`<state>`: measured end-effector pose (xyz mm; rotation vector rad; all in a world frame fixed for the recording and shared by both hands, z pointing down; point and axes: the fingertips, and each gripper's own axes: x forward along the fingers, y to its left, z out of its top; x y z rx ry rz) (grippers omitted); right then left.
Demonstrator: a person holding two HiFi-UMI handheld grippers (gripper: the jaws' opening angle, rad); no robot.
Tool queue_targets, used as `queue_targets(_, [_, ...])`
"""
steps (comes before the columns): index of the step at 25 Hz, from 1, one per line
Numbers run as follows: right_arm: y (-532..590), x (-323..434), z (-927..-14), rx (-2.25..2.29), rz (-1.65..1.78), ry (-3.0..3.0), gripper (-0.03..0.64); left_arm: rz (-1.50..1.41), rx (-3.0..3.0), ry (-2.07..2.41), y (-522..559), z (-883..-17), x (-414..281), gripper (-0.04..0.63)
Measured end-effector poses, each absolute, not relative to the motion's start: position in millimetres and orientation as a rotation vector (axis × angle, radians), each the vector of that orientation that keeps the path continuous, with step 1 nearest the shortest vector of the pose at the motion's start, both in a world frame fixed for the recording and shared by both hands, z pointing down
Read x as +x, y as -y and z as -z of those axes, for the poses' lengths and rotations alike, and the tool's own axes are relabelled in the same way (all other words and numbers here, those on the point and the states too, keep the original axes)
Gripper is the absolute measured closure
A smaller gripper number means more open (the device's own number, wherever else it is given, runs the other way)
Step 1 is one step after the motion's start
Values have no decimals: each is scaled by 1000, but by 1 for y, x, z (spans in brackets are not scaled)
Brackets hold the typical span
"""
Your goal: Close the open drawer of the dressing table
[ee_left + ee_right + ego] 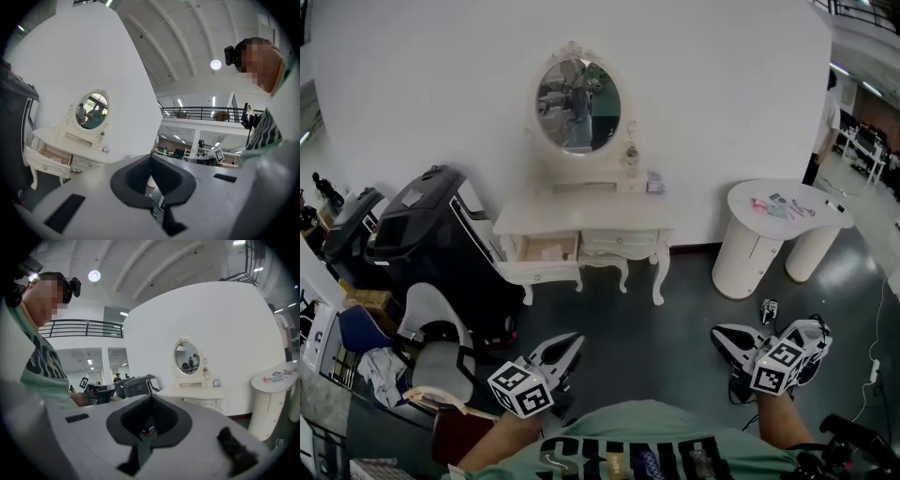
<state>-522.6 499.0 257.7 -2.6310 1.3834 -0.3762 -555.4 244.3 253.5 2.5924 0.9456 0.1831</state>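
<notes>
Head view: the table (581, 223) was seen against the wall (441, 84), with its left drawer (546, 251) pulled out. The left gripper (567, 349) and right gripper (724, 337) were held low, well apart from it. Left gripper view: the jaws were pressed together, nothing between; the open drawer was seen at far left. Right gripper view: the jaws were likewise closed and empty; the table was seen beyond.
</notes>
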Motion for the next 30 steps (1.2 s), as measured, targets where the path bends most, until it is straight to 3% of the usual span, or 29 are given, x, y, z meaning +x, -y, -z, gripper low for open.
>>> queue_targets(21, [-305, -389, -241, -2765, 369, -1231, 604, -124, 2457, -1170, -57, -240, -386, 588])
queue_targets(30, [-289, -339, -246, -2763, 408, -1259, 606, -130, 2444, -1167, -44, -256, -341, 588])
